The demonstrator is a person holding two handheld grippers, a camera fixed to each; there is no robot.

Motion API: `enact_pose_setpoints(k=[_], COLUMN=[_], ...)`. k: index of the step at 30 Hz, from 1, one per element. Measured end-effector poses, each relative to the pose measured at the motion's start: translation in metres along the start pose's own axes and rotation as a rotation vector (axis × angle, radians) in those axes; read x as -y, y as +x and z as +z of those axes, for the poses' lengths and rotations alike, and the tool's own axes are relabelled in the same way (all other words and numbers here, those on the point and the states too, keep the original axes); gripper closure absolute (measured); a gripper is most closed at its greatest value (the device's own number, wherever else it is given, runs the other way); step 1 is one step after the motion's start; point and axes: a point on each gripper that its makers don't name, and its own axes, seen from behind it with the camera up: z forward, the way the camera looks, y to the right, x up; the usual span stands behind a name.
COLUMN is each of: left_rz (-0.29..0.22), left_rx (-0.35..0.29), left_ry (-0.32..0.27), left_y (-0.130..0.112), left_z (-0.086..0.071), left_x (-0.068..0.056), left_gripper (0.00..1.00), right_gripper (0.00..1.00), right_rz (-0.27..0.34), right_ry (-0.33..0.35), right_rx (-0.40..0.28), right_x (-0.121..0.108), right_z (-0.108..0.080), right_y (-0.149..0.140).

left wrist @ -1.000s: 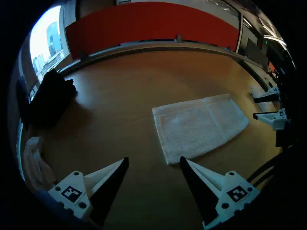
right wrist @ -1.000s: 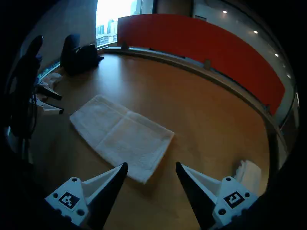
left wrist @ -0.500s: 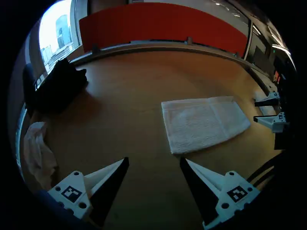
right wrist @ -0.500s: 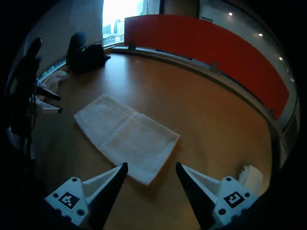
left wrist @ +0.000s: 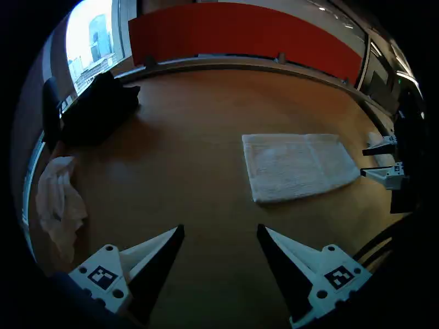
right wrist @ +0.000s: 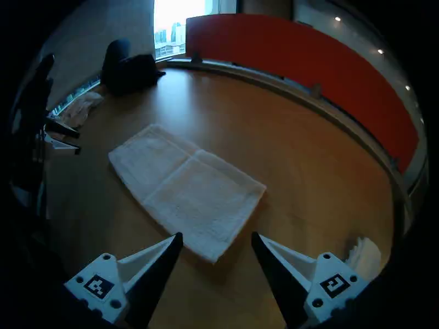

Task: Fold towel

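Observation:
A white towel (left wrist: 296,165) lies flat and folded on the wooden table, to the right of centre in the left gripper view. In the right gripper view the same towel (right wrist: 184,186) spreads just ahead of the fingers. My left gripper (left wrist: 219,236) is open above bare wood, short of the towel and to its left. My right gripper (right wrist: 215,244) is open too, its tips hovering over the towel's near edge with nothing between them. The right gripper (left wrist: 384,162) also shows at the far right of the left gripper view, and the left gripper (right wrist: 57,137) at the left of the right gripper view.
A black bag (left wrist: 96,107) sits at the table's far left by the window, also seen as a black bag (right wrist: 131,71). A crumpled white cloth (left wrist: 57,200) lies at the left edge. Another white cloth (right wrist: 365,255) rests at the right. A red partition (left wrist: 241,33) backs the table.
The left gripper's view has swung left, so the towel slid right and the white cloth came into sight. The right gripper drifted slightly; both stayed open.

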Motion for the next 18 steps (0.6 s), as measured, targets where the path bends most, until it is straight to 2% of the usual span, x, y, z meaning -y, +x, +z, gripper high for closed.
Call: enact_pose_setpoints(k=[4,10,18], left_rz=[-0.024,-0.05,-0.062], left_rx=[0.007,0.013,0.027], left_ry=[0.011,0.026,0.039], left_y=[-0.008,-0.019,-0.031], left_z=[-0.006,-0.013,-0.016], left_x=[0.006,0.014,0.021], left_gripper=[0.02,0.02,0.02], right_gripper=[0.08,0.21,0.46], right_rz=[-0.004,-0.019,-0.023], right_ry=[0.016,0.047,0.067], right_rx=[0.022,0.05,0.096], right_x=[0.002,0.006,0.006], right_z=[0.003,0.006,0.008], right_y=[-0.009,-0.02,-0.031])
